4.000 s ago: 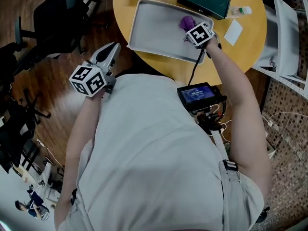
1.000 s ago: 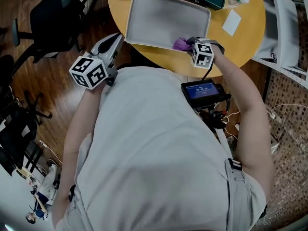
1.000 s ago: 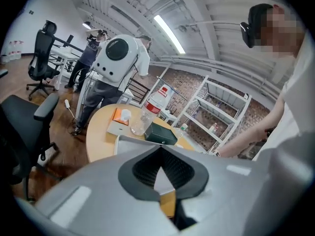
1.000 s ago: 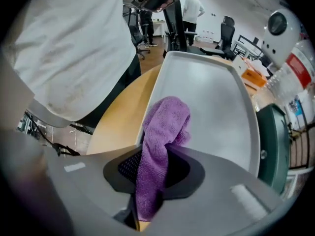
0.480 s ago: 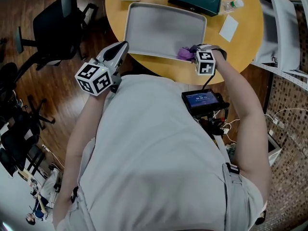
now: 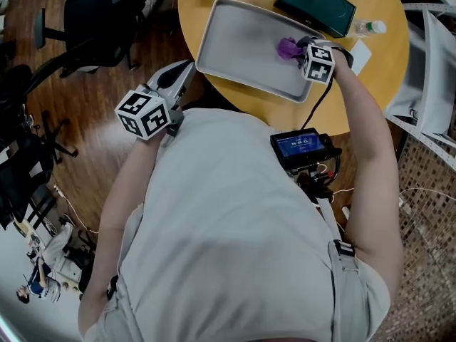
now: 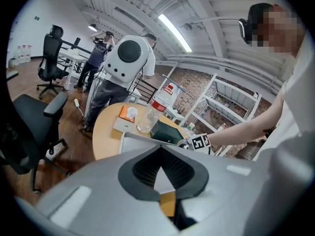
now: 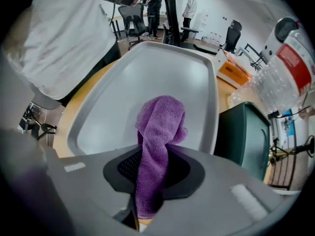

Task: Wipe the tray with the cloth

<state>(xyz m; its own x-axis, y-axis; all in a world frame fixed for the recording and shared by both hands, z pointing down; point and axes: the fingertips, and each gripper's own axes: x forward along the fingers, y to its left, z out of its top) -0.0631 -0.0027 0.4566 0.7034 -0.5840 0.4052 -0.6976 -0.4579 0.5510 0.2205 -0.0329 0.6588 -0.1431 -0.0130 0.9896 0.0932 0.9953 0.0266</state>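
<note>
We grip the purple cloth (image 8: 160,122) tight in the right gripper (image 8: 150,181), and its bunched free end lies on the bottom of the grey tray (image 8: 123,82), toward the end nearest that gripper. Our left gripper (image 7: 160,181) has its jaws together on nothing and hangs off the edge of the round yellow table (image 6: 370,70), apart from the tray.

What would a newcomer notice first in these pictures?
A purple cloth, clamped in the right claw, hangs over the right side of the grey tray on a round yellow table. The left claw holds nothing and sits off the table's near edge, above the wooden floor.
</note>
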